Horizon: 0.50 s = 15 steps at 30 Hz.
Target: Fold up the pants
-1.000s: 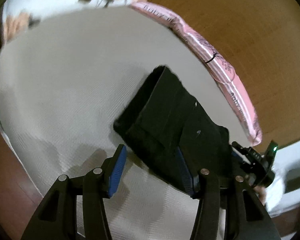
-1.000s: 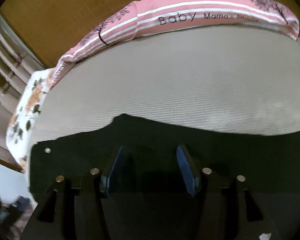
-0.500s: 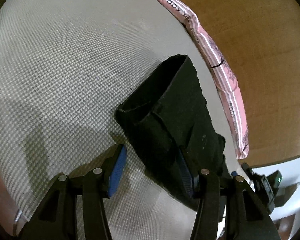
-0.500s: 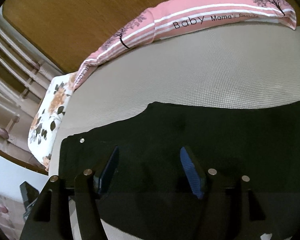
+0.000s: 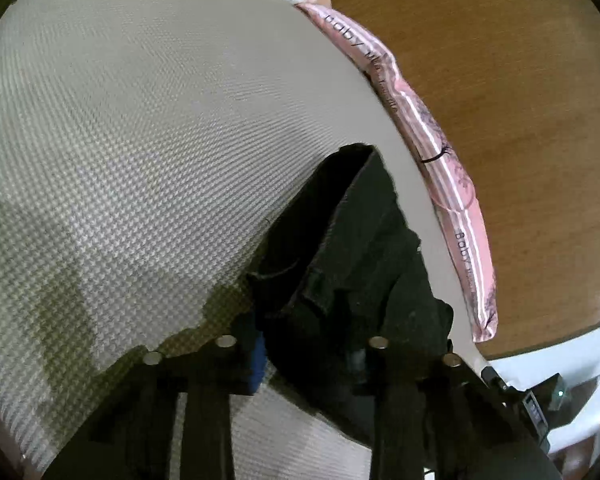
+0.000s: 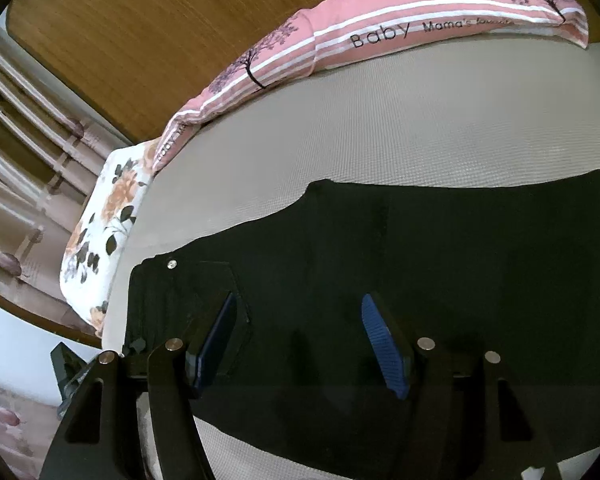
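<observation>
Black pants on a grey textured mattress, one gripper clamped on them, the other spread above them.

In the left wrist view, the grey woven mattress (image 5: 148,152) fills the left side; the left gripper (image 5: 312,354) is clenched on a bunched, raised edge of the black denim pants (image 5: 356,264), and the long pink striped bolster pillow (image 5: 456,200) runs along the mattress's right edge against the brown wooden headboard (image 5: 520,100). In the right wrist view, a white floral-print pillow (image 6: 104,232) sits at the left, the pants (image 6: 440,248) lie flat across the mattress (image 6: 380,128) with a silver waistband button (image 6: 172,264) showing, and the right gripper (image 6: 300,336) hangs over them, fingers wide apart, gripping nothing.
</observation>
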Motion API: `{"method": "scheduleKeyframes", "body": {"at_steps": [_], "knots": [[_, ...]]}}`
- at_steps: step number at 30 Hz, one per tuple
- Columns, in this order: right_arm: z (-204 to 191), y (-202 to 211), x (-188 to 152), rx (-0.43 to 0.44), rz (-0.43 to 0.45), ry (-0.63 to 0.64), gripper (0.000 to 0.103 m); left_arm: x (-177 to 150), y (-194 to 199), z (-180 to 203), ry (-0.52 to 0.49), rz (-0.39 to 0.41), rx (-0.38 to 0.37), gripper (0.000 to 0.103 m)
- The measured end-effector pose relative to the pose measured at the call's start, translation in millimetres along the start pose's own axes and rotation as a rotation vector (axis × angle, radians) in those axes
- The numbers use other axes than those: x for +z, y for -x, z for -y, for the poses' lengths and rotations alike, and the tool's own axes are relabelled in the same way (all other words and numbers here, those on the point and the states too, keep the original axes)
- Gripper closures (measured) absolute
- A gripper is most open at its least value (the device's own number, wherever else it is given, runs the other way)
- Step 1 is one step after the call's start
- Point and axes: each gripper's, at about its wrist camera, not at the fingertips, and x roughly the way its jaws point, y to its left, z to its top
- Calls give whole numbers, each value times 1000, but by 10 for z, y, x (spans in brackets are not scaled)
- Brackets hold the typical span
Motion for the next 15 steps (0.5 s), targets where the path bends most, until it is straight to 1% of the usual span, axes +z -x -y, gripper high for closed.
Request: {"method": "scheduleKeyframes", "body": {"at_steps": [1,3,4,5,6,7,8,11,12,13,15], "knots": [[21,17,0,0,1,-6,40,-8,41,78,-23,15,12,78],[111,89,-9,-5,6,-29,40,-35,133,342,-124,54,49,80],[158,127,-8,-6,9,-38,40,-61,201,544,-194,78,57,80],[203,168,-8,-7,14,-46,40,-73,238,670,-229,89,52,80],[277,239,-10,-14,25,-61,40,-80,266,792,-257,99,46,80],[328,293,-9,-17,34,-71,40,-100,321,998,-303,113,26,80],[406,378,-9,-18,46,-85,40,-111,340,1095,-326,117,16,80],[593,593,1,-24,77,-118,40,-225,368,1638,-471,131,-36,81],[662,673,3,-28,90,-129,40,-261,340,1793,-506,125,-52,81],[747,772,3,-29,106,-143,40,-345,308,2021,-562,112,-74,81],[910,956,-5,-33,137,-171,40,-471,227,2299,-624,96,-97,81]]}}
